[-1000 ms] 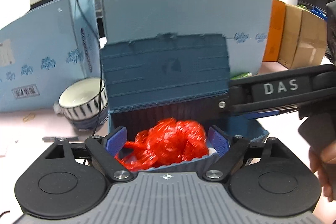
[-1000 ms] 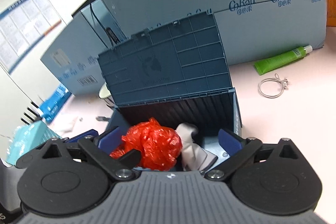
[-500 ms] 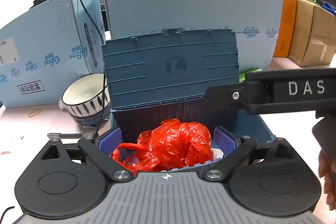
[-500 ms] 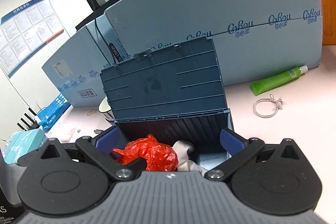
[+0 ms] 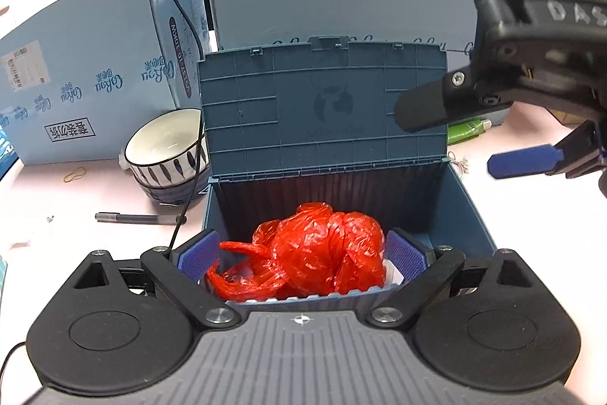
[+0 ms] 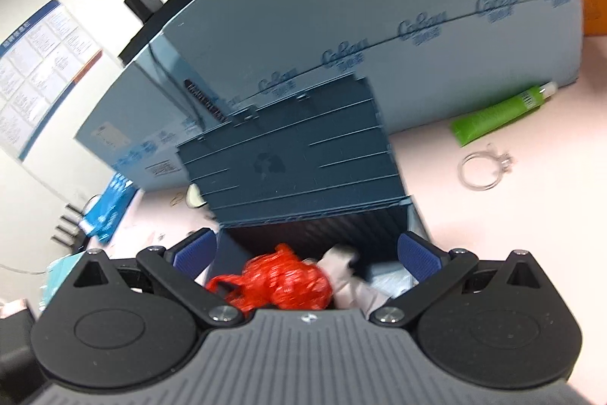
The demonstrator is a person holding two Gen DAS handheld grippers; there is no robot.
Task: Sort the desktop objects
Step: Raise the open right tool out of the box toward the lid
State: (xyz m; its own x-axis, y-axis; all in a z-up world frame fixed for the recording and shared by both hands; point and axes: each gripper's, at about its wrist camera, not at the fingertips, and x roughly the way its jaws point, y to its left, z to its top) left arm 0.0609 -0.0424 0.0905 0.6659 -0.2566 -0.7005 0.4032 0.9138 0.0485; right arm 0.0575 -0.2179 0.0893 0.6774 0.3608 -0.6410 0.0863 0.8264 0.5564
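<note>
Pink desk (image 5: pixel 57 200) holds storage box (image 5: pixel 322 109), bowl (image 5: pixel 167 154), tube (image 6: pixel 497 116).

- Pale pink tabletop (image 5: pixel 45 200) underneath everything.
- A blue storage box (image 5: pixel 468 215) sits on it, lid (image 5: pixel 322 109) standing upright at the back.
- Left of the box, a striped bowl (image 5: pixel 163 154) stacked on a darker one.
- A pen (image 5: pixel 132 218) lies in front of the bowls; a rubber band (image 5: pixel 75 173) further left.
- Right of the box: a green tube (image 6: pixel 497 118) by the blue cardboard panel (image 6: pixel 379 6), and a wire ring (image 6: pixel 481 169) near it.
</note>
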